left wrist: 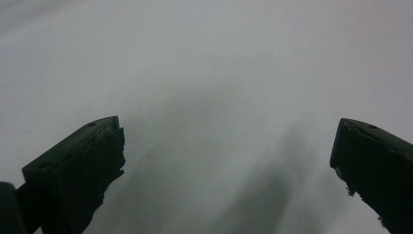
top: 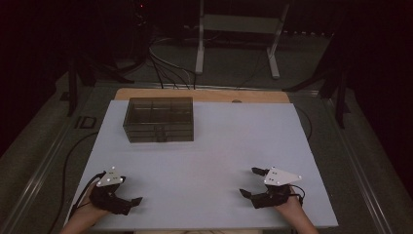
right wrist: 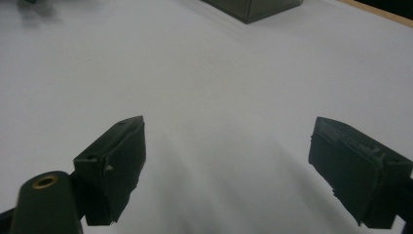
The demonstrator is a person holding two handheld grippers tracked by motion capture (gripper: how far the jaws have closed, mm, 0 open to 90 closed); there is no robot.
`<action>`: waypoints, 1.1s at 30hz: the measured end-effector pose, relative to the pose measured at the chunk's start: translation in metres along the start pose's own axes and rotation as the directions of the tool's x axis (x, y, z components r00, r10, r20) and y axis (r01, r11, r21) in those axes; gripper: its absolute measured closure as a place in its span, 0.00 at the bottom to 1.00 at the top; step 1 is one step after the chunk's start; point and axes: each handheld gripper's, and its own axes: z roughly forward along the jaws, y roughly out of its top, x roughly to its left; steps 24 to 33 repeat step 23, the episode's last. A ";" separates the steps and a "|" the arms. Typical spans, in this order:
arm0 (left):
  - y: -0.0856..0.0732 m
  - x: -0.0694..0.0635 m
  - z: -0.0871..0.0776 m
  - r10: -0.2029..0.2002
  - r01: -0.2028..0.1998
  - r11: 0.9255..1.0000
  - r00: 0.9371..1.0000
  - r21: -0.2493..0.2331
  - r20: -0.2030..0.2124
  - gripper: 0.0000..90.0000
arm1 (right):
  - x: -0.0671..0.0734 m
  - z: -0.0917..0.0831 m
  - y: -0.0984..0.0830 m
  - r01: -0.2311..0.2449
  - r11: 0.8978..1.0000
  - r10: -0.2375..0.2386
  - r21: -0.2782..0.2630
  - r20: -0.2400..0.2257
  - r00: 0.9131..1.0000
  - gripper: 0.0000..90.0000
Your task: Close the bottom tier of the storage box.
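High view: a smoky translucent drawer box [top: 159, 119] stands on the white table top [top: 219, 146], well ahead of both tools and toward the left gripper's side; its front, with small drawer pulls, faces the person. In the right gripper view a corner of the box [right wrist: 253, 9] lies far beyond the jaws, ahead and slightly to their right. Left gripper [top: 138, 200] rests low at the near edge, held in the person's hand, jaws spread wide over bare table in the left gripper view [left wrist: 226, 151]. Right gripper [top: 252, 182] likewise sits at the near edge, jaws parted and holding nothing [right wrist: 226, 146]. Both tools are well apart from the box and from each other. Judged step: the start position, with no approach made yet. The next move likely calls for a long forward reach, with one tool lined up on a drawer pull and perhaps the other bracing the box.
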 end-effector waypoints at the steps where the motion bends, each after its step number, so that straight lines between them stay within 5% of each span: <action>1: 0.000 0.000 0.001 -0.004 0.004 1.000 1.000 -0.003 0.002 0.00 | 0.000 0.000 0.000 -0.001 1.000 0.001 -0.001 0.000 1.000 0.15; 33: 0.001 -0.005 0.001 0.031 -0.031 1.000 0.999 0.000 -0.008 0.00 | -0.001 0.002 -0.001 0.001 1.000 -0.001 0.008 0.001 1.000 0.15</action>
